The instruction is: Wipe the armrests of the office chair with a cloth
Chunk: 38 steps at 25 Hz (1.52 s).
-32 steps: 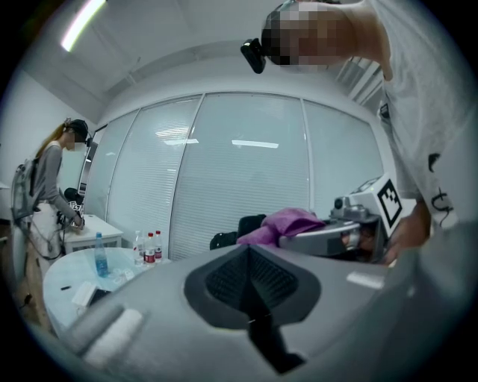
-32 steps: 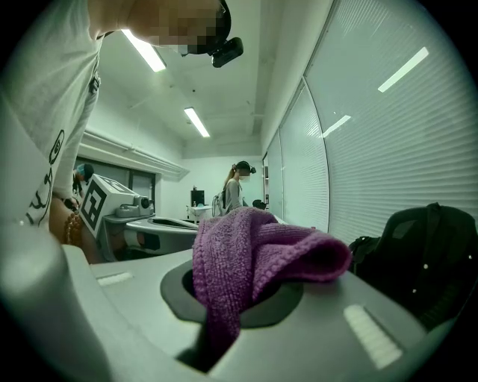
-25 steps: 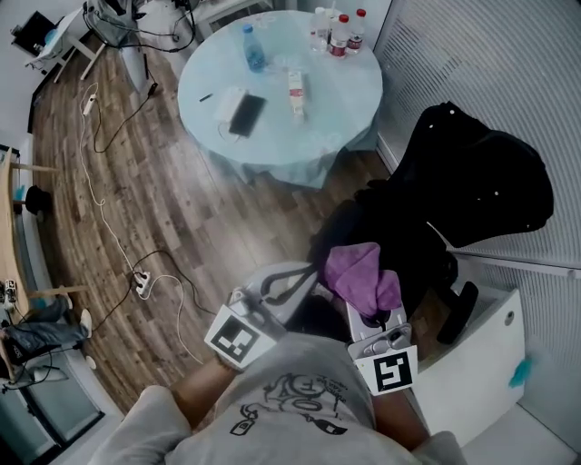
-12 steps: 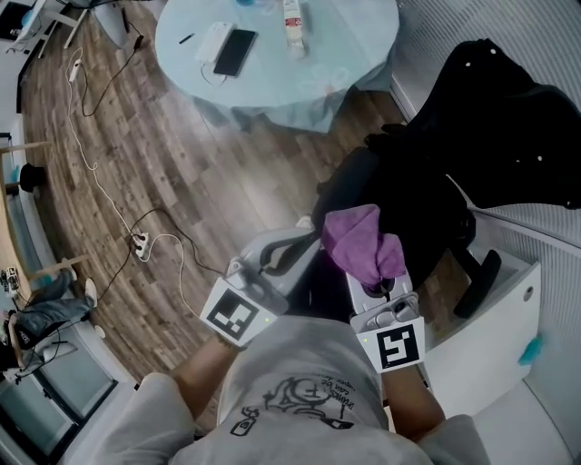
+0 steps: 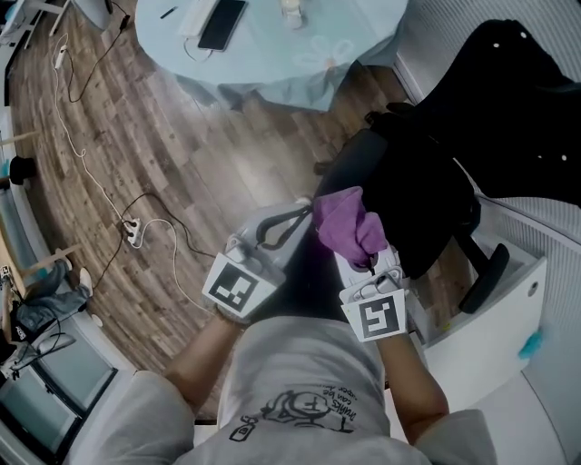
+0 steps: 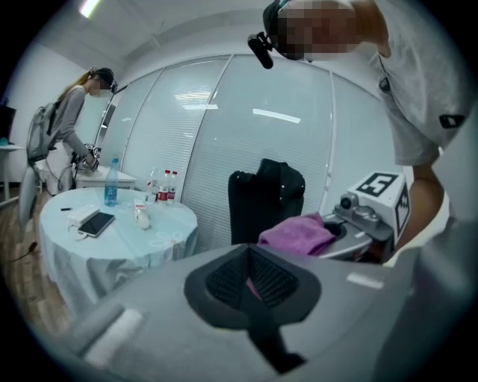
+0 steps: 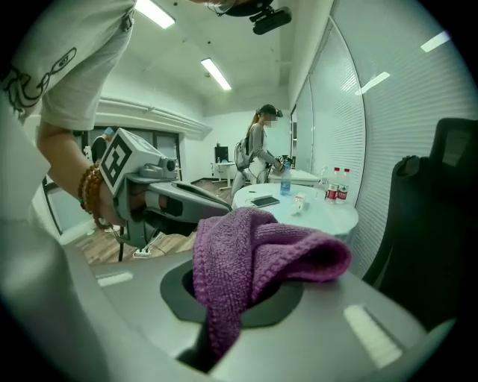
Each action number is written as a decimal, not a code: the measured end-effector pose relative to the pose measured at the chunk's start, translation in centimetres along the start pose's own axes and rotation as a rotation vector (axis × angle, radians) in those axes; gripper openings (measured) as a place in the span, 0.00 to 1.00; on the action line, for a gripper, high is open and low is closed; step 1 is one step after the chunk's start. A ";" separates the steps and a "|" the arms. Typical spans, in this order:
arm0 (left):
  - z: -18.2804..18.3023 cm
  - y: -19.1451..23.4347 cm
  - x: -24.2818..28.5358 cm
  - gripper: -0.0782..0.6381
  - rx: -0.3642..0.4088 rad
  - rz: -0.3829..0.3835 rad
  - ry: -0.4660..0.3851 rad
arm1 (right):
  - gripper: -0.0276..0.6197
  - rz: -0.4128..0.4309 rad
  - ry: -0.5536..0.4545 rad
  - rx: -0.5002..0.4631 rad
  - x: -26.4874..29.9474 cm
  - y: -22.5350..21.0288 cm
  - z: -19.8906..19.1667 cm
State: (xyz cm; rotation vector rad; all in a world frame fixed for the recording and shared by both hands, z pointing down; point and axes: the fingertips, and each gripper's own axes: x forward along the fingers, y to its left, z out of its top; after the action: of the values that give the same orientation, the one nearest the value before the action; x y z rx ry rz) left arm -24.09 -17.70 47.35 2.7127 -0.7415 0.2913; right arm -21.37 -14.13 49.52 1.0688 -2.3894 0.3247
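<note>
Clamping a ribbed-knit purple cloth (image 7: 258,250), bunched and drooping, the right gripper (image 7: 228,310) sat near the black office chair (image 5: 413,186); left gripper (image 6: 250,280) jaws pressed together, empty.

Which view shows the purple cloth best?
The right gripper view: the cloth fills it, clamped in the right tool. Head view shows a small bunch from above; left gripper view, a far-off fold.

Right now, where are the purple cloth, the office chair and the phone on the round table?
purple cloth (image 5: 349,227): head view, on its bunched middle.
office chair (image 5: 413,204): head view, on the black seat.
phone (image 5: 222,24): head view, on its dark screen.
</note>
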 end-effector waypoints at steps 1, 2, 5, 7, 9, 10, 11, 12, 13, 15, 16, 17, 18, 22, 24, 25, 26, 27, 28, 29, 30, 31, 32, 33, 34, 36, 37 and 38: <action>-0.9 0.3 0.2 0.11 0.003 -0.001 0.012 | 0.09 0.006 0.013 -0.004 0.7 0.2 -0.9; -1.7 0.5 0.4 0.11 0.007 -0.001 0.025 | 0.09 0.009 0.026 -0.011 1.3 0.3 -1.9; -3.7 1.0 0.9 0.11 0.005 0.003 0.048 | 0.09 0.024 0.073 -0.029 3.1 0.6 -4.8; -4.7 1.2 1.2 0.11 -0.002 0.002 0.054 | 0.09 0.049 0.102 -0.032 4.3 1.0 -6.4; -5.4 1.3 1.6 0.11 -0.007 -0.001 0.062 | 0.09 0.074 0.130 -0.035 5.2 1.3 -8.0; -5.7 1.3 1.8 0.11 -0.008 -0.003 0.066 | 0.09 0.083 0.147 -0.034 5.6 1.5 -8.8; -6.0 1.2 1.9 0.11 -0.008 -0.006 0.069 | 0.09 0.089 0.164 -0.029 6.0 1.5 -9.6; -6.2 1.2 2.1 0.11 -0.009 -0.008 0.072 | 0.09 0.093 0.174 -0.021 6.2 1.5 -10.3; -6.3 1.2 2.2 0.11 -0.010 -0.010 0.073 | 0.09 0.096 0.174 -0.009 6.3 1.5 -10.7; -6.4 1.2 2.3 0.11 -0.012 -0.013 0.074 | 0.09 0.102 0.163 0.005 6.3 1.4 -10.9; -6.5 1.2 2.4 0.11 -0.012 -0.015 0.073 | 0.09 0.106 0.160 0.004 6.4 1.3 -10.9; -6.5 1.2 2.4 0.11 -0.013 -0.016 0.073 | 0.09 0.109 0.157 0.001 6.4 1.3 -10.9; -6.6 1.2 2.3 0.11 -0.012 -0.017 0.075 | 0.09 0.114 0.155 -0.002 6.5 1.2 -10.9; -6.9 1.4 2.3 0.11 -0.015 -0.013 0.084 | 0.09 0.133 0.150 -0.008 6.7 0.7 -10.8; -7.1 1.6 2.3 0.11 -0.018 -0.007 0.087 | 0.09 0.134 0.150 -0.017 6.9 0.1 -10.8; -7.1 1.6 2.3 0.11 -0.019 -0.006 0.088 | 0.09 0.131 0.149 -0.020 6.9 -0.3 -10.8; -7.2 1.6 2.4 0.11 -0.018 -0.007 0.090 | 0.09 0.128 0.148 -0.023 7.0 -0.8 -10.9; -7.2 1.5 2.5 0.11 -0.019 -0.009 0.091 | 0.09 0.126 0.145 -0.026 7.1 -1.4 -10.9; -7.1 1.4 2.5 0.11 -0.019 -0.011 0.092 | 0.09 0.126 0.142 -0.028 7.2 -2.1 -10.9; -7.1 1.3 2.5 0.11 -0.020 -0.012 0.091 | 0.09 0.127 0.138 -0.031 7.4 -2.7 -10.9; -7.0 1.2 2.5 0.11 -0.020 -0.013 0.089 | 0.09 0.128 0.135 -0.037 7.5 -3.3 -10.8; -7.0 1.2 2.5 0.11 -0.021 -0.012 0.087 | 0.09 0.128 0.134 -0.046 7.7 -4.0 -10.7; -6.9 1.3 2.5 0.11 -0.022 -0.009 0.086 | 0.09 0.127 0.135 -0.055 7.9 -4.7 -10.6; -7.0 1.4 2.4 0.11 -0.025 -0.005 0.087 | 0.09 0.124 0.135 -0.061 8.0 -5.5 -10.5; -7.1 1.5 2.3 0.11 -0.027 -0.002 0.092 | 0.09 0.119 0.136 -0.062 8.2 -6.4 -10.4; -7.3 1.6 2.2 0.11 -0.024 -0.001 0.105 | 0.09 0.105 0.134 -0.055 8.5 -8.3 -10.3; -7.3 1.7 2.1 0.11 -0.022 0.000 0.106 | 0.09 0.098 0.133 -0.054 8.7 -9.3 -10.3; -7.2 1.8 2.1 0.11 -0.022 0.002 0.104 | 0.09 0.090 0.133 -0.056 8.9 -10.3 -10.3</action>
State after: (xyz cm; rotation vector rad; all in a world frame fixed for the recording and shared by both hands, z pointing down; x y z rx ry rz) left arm -24.07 -17.59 55.08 2.6533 -0.7143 0.4186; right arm -15.19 -22.39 63.09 0.8885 -2.3175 0.3468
